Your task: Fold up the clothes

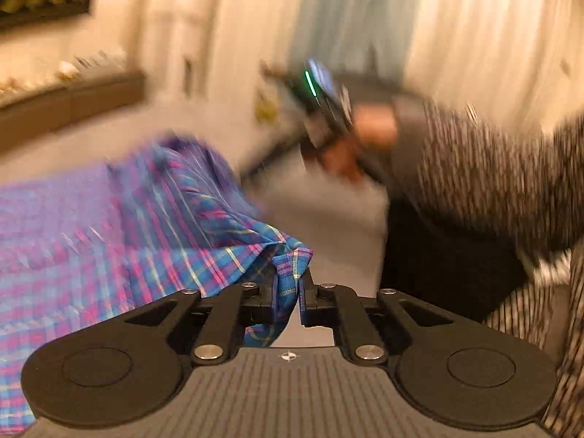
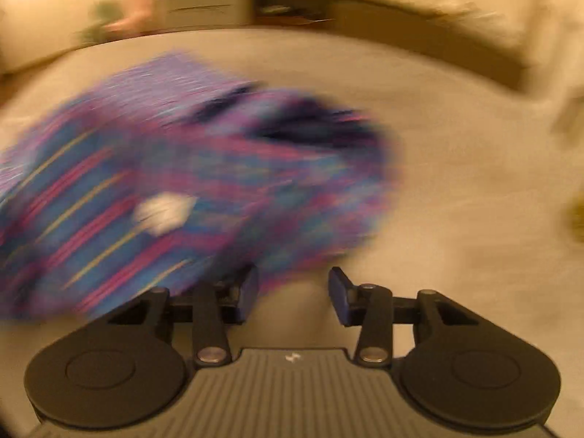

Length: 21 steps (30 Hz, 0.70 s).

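A blue, pink and purple plaid garment (image 1: 109, 226) lies spread to the left in the left wrist view. My left gripper (image 1: 286, 288) is shut on a corner of it. In the right wrist view the same garment (image 2: 175, 189) is a blurred mound on the pale surface, with a white label (image 2: 164, 213) showing. My right gripper (image 2: 294, 292) is open and empty just in front of the garment's near edge; it also shows, blurred, in the left wrist view (image 1: 321, 109), held in the person's hand above the surface.
The pale surface (image 2: 456, 182) extends right of the garment. A low cabinet (image 2: 255, 7) with small items stands along the far wall. The person's body in a striped grey top (image 1: 492, 182) is at the right. Both views are motion-blurred.
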Available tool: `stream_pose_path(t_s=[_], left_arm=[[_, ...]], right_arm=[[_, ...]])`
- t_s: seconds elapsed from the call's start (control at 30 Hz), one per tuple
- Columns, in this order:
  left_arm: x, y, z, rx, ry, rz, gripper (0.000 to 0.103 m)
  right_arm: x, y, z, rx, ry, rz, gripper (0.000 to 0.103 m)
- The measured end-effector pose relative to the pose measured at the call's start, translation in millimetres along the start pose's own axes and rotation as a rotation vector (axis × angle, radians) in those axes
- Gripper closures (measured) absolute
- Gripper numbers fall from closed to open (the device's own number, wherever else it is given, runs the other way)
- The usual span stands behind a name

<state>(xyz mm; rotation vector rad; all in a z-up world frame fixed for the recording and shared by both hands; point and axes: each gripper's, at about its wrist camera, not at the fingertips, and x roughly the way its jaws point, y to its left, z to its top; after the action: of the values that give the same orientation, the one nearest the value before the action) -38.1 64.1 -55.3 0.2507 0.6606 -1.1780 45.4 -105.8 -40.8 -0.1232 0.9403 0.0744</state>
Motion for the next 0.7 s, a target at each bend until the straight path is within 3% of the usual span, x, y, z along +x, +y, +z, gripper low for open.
stream_pose_path(t_s=[0.13, 0.17, 0.23, 0.27, 0.33, 0.37, 0.43, 0.5, 0.57, 0.7], left_arm=[[32, -17, -11, 0.092, 0.097, 0.057, 0.091], [37, -20, -12, 0.111, 0.106, 0.066, 0.086], [41, -25, -12, 0.134, 0.102, 0.064, 0.072], [41, -27, -13, 0.135, 0.097, 0.066, 0.066], [40, -24, -15, 0.122, 0.094, 0.075, 0.065], [35, -24, -16, 0.113, 0.086, 0.083, 0.065], [13, -21, -15, 0.075, 0.039, 0.095, 0.057], [-7, -12, -10, 0.021, -0.030, 0.095, 0.034], [-17, -2, -3, -0.046, -0.081, 0.089, 0.023], [-5, 21, 10, -0.145, -0.084, 0.083, 0.023]], right_arm=[[-31, -33, -10, 0.139, -0.081, -0.173, 0.064], [-40, -38, -13, 0.167, -0.100, -0.198, 0.064], [-54, -40, -15, 0.223, -0.141, -0.129, 0.063], [-60, -39, -14, 0.250, -0.161, -0.086, 0.055], [-67, -27, -6, 0.268, -0.172, 0.071, 0.043], [-67, -20, -1, 0.268, -0.164, 0.130, 0.043], [-64, -12, 4, 0.292, -0.138, 0.234, 0.037], [-47, -16, 1, 0.393, -0.081, 0.317, 0.033], [-29, -17, 1, 0.458, -0.038, 0.304, 0.033], [2, 4, 9, 0.415, -0.008, 0.199, 0.035]])
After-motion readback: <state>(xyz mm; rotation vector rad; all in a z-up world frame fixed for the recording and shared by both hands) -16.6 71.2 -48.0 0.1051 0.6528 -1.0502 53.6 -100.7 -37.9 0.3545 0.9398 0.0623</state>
